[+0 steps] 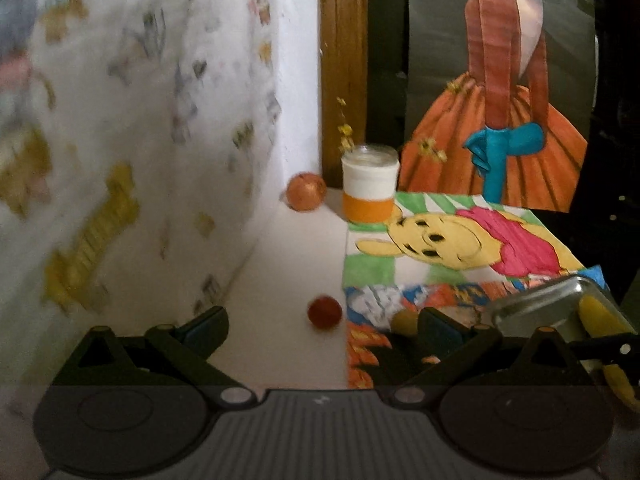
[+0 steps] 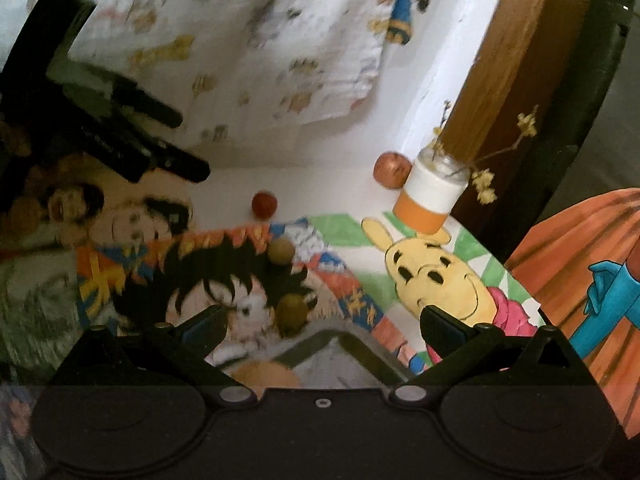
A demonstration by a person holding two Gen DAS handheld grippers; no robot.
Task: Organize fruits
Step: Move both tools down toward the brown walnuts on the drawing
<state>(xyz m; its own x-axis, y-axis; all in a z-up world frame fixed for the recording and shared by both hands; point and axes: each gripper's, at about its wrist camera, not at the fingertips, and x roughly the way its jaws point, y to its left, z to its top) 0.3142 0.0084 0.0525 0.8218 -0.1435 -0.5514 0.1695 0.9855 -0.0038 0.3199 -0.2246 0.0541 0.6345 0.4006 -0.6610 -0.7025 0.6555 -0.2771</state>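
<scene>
My left gripper (image 1: pixel 322 326) is open, and a small red fruit (image 1: pixel 325 312) lies on the white table just ahead of the gap between its fingers. An olive-green fruit (image 1: pixel 404 321) sits by its right finger, on the cartoon drawing. At the right is a metal tray (image 1: pixel 536 300) holding a yellow banana (image 1: pixel 600 314). My right gripper (image 2: pixel 322 326) is open above the tray's corner (image 2: pixel 320 340), where an orange fruit (image 2: pixel 266 374) lies. Two greenish-brown fruits (image 2: pixel 282 251) (image 2: pixel 292 312) and the red fruit (image 2: pixel 264 204) lie beyond. The left gripper (image 2: pixel 190 146) shows at upper left.
A brown round fruit (image 1: pixel 306 191) rests in the far corner beside a white-and-orange jar (image 1: pixel 370 182) with dried flowers. Colourful drawings (image 1: pixel 460 240) cover the table's right part. A patterned cloth (image 1: pixel 120 140) hangs along the left wall. A wooden post (image 1: pixel 344 68) stands behind.
</scene>
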